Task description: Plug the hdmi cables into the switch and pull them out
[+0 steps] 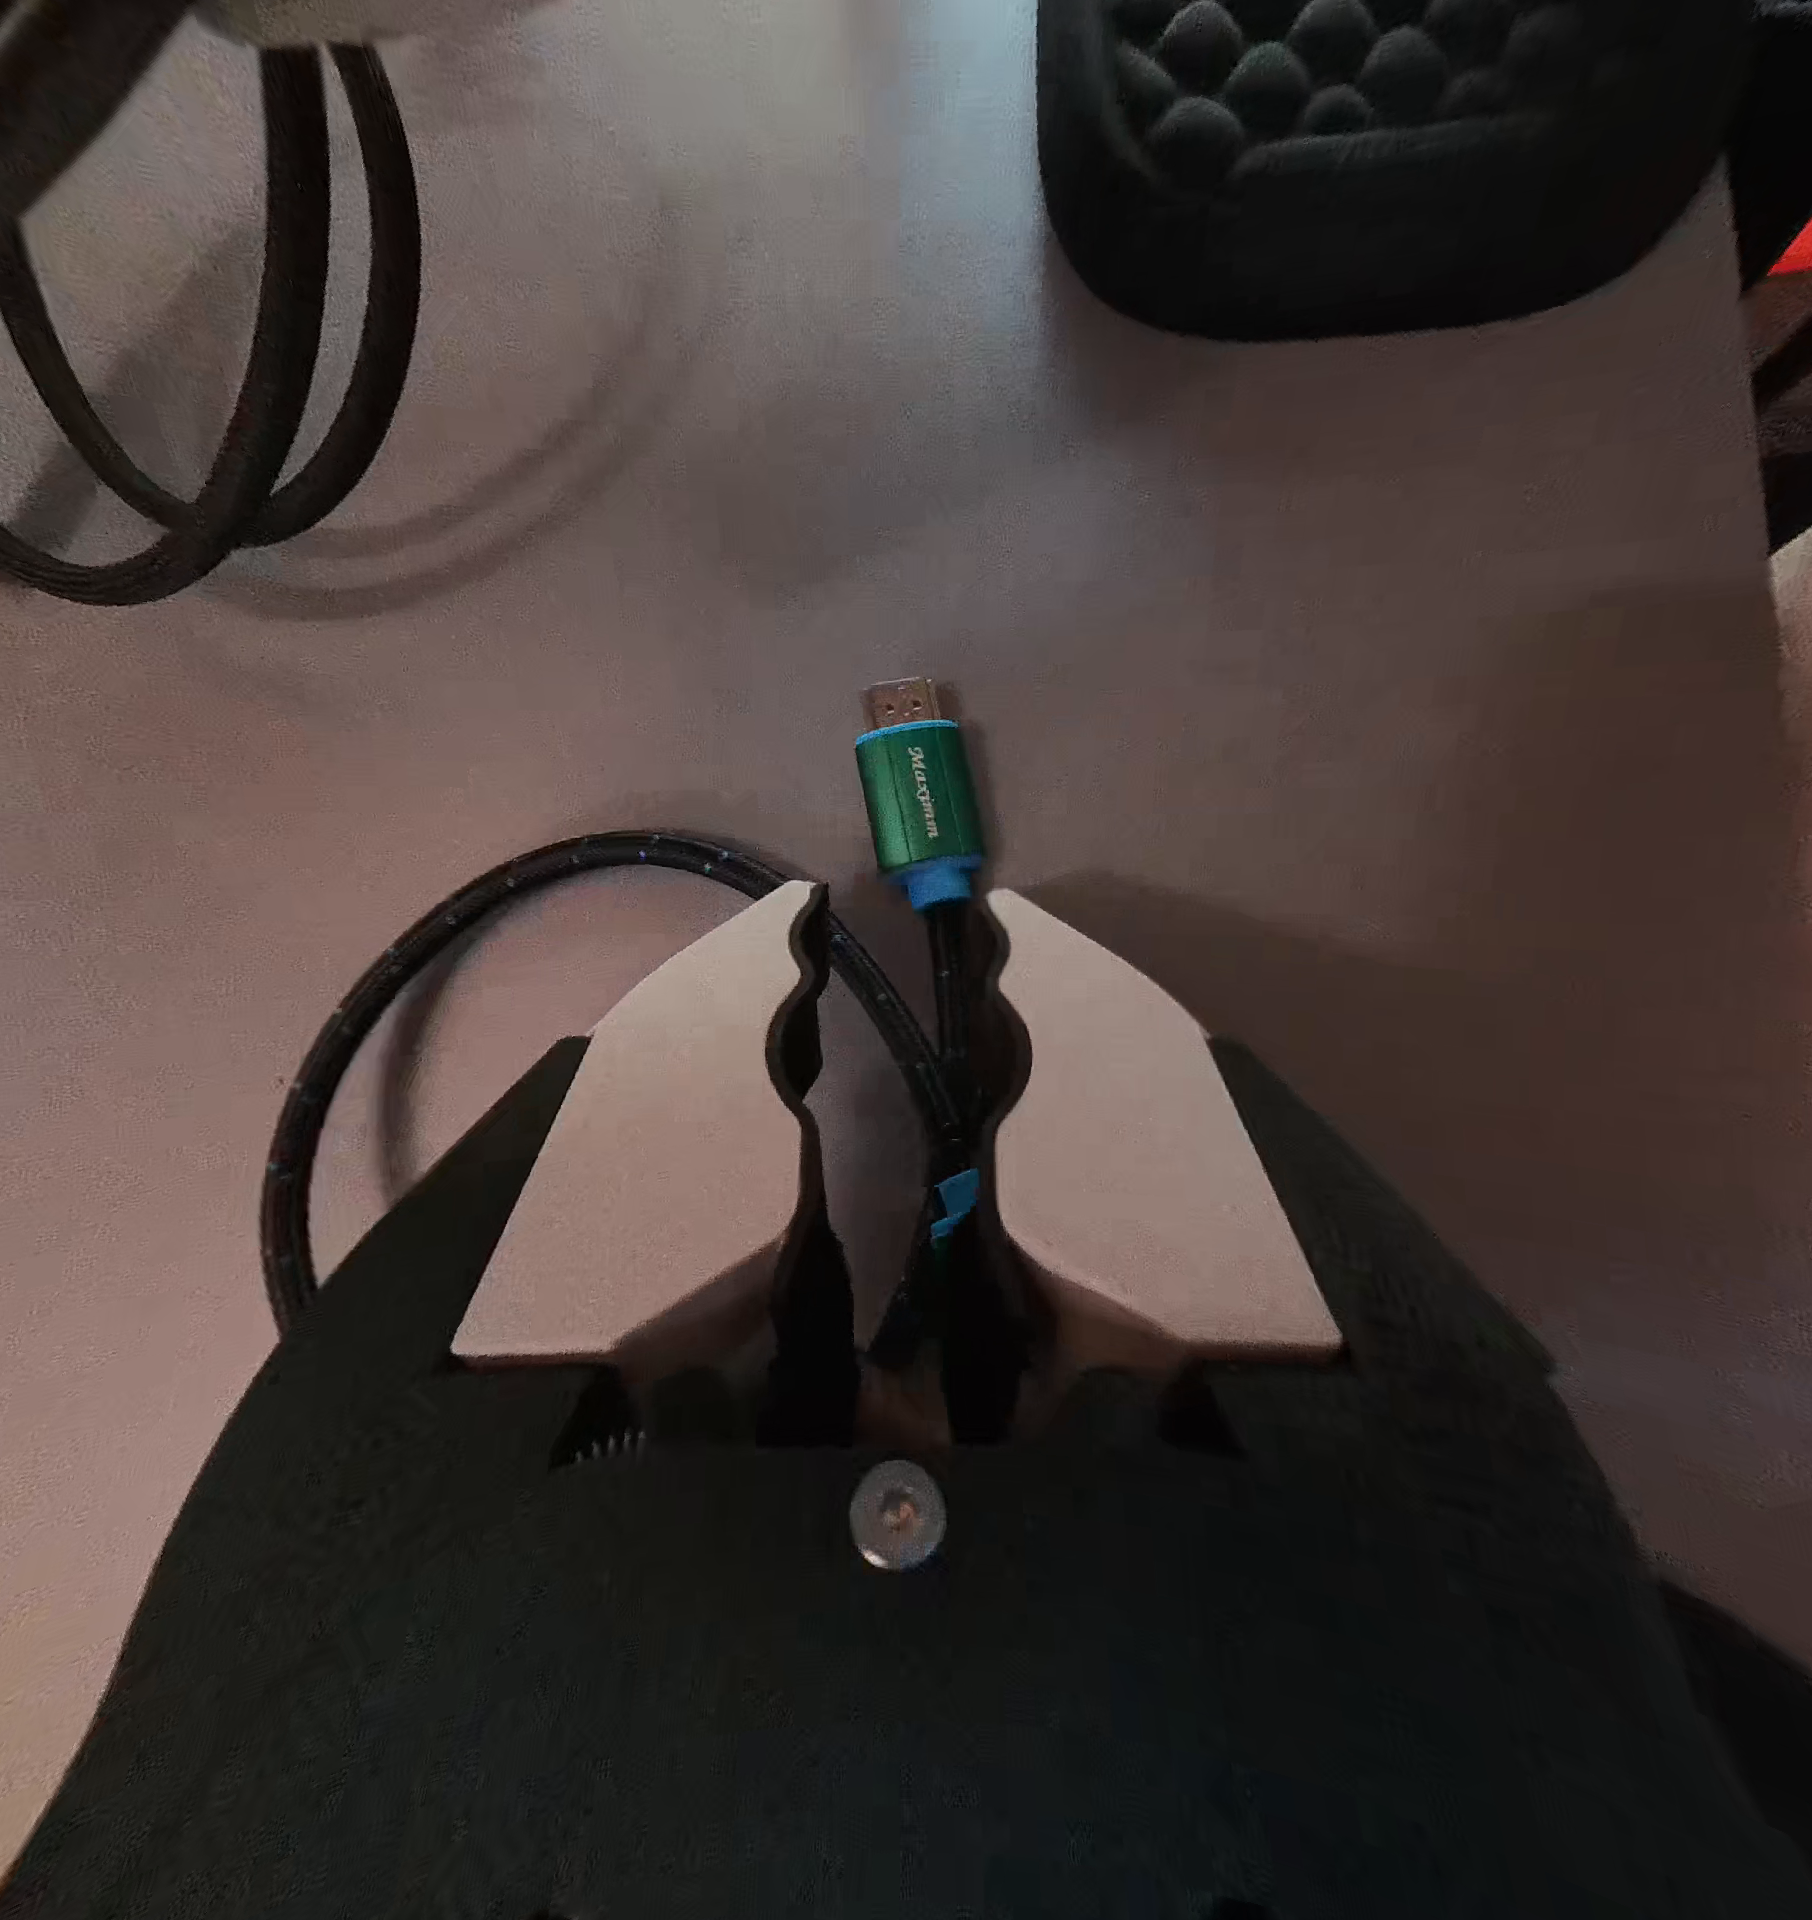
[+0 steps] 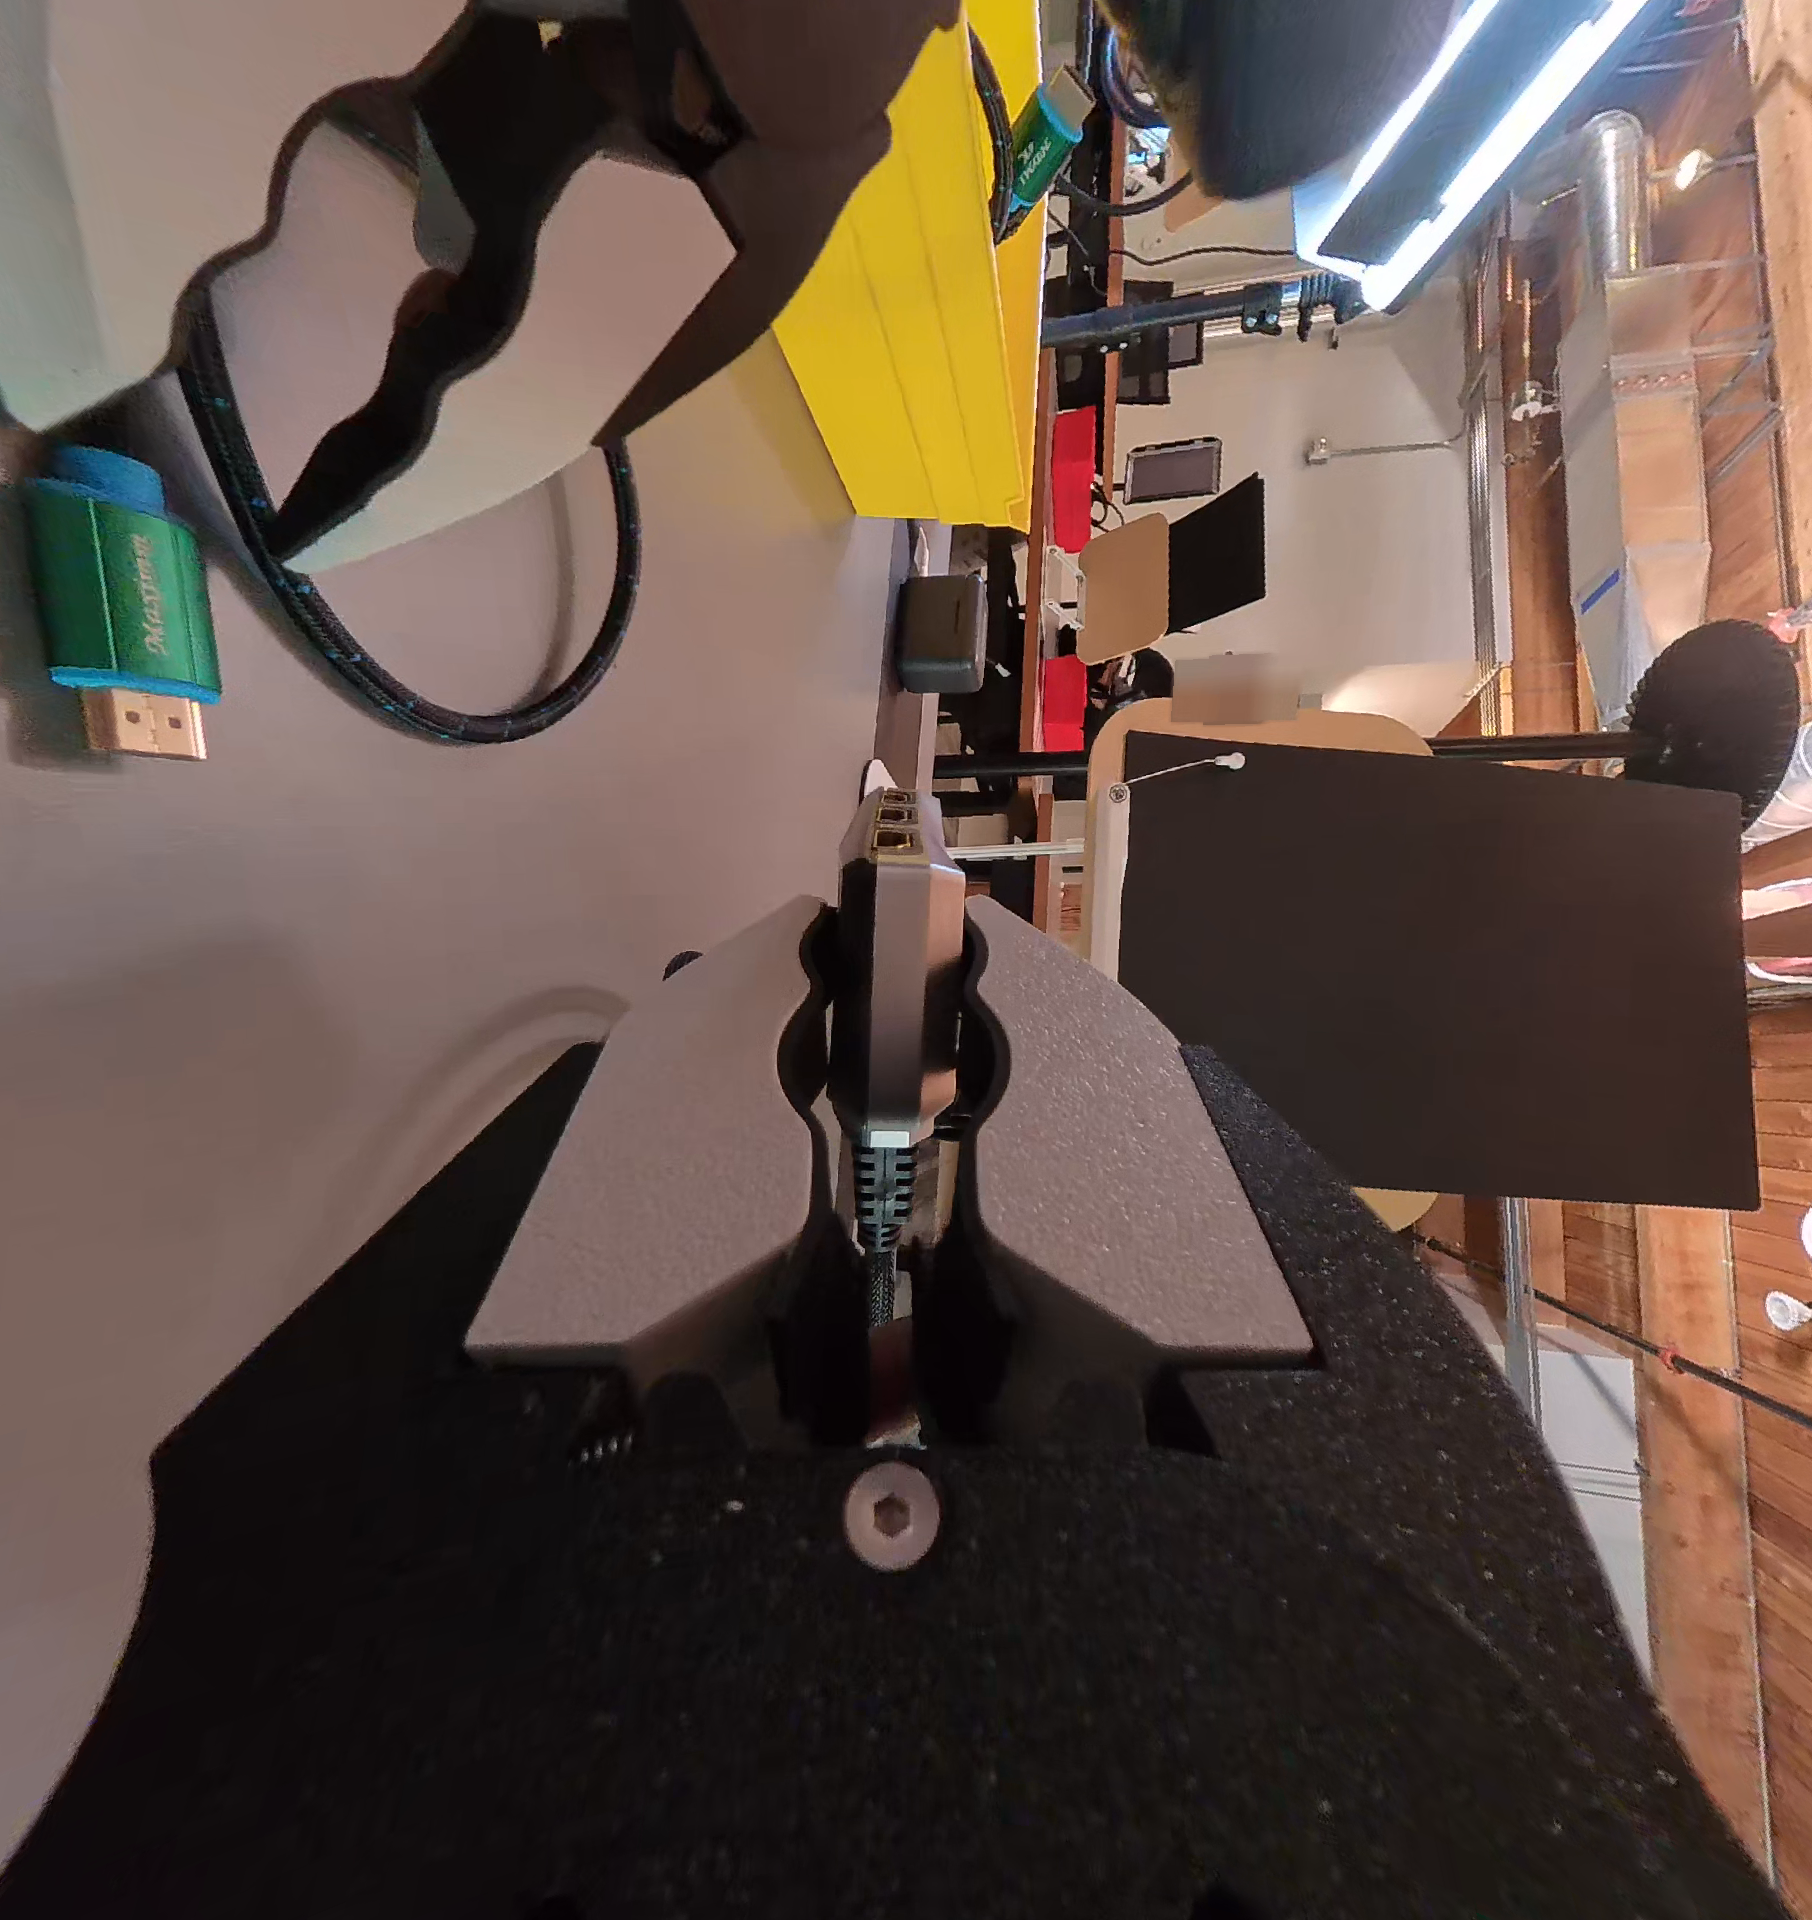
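A green HDMI plug (image 1: 917,795) with a gold tip lies on the grey table (image 1: 1297,675), just ahead of my left gripper (image 1: 907,899). The gripper is open, and the plug's black braided cable (image 1: 362,1018) runs between the fingers and loops left. The right wrist view shows the same plug (image 2: 123,603) beside a left finger (image 2: 569,312). My right gripper (image 2: 897,914) is shut on the grey-black HDMI switch (image 2: 897,997), held on edge with its gold ports (image 2: 894,831) pointing away. A black cable (image 2: 881,1205) is plugged into its near end.
Black cable loops (image 1: 289,312) lie at the table's far left. A black foam-lined case (image 1: 1349,156) sits at the far right. A second green plug (image 2: 1047,135) rests by a yellow box (image 2: 912,312). A small black adapter (image 2: 943,634) stands at the table edge. Some 12 centimetres of space lies between my two pairs of fingers.
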Motion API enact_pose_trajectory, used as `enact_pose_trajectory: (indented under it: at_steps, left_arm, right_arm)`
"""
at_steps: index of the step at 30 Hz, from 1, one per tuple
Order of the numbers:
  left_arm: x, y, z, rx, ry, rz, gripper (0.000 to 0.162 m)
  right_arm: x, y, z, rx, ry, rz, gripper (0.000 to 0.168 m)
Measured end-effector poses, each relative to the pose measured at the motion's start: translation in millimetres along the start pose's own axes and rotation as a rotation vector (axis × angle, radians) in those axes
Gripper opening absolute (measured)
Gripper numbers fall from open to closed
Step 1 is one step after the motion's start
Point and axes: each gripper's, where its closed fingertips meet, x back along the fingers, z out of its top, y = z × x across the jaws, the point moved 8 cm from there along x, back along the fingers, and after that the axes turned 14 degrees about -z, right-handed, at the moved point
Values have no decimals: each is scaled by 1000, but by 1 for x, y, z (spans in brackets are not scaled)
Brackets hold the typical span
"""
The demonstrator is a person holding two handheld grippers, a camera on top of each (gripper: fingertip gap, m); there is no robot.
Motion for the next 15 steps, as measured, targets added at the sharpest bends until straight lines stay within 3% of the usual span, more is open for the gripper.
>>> enact_pose_trajectory:
  at_steps: [5, 8, 12, 15]
  left_arm:
    - [8, 1, 0, -84, -59, 63, 36]
    - [19, 9, 4, -142, 3, 44, 30]
    - [10, 5, -9, -87, -100, 36, 19]
    - [7, 2, -10, -15, -80, 44, 15]
  right_arm:
    - [3, 3, 0, -23, 0, -8, 20]
    - [3, 4, -2, -40, -2, -13, 20]
    - [0, 4, -1, -37, -5, -21, 20]
    - [-1, 3, 1, -47, 0, -18, 20]
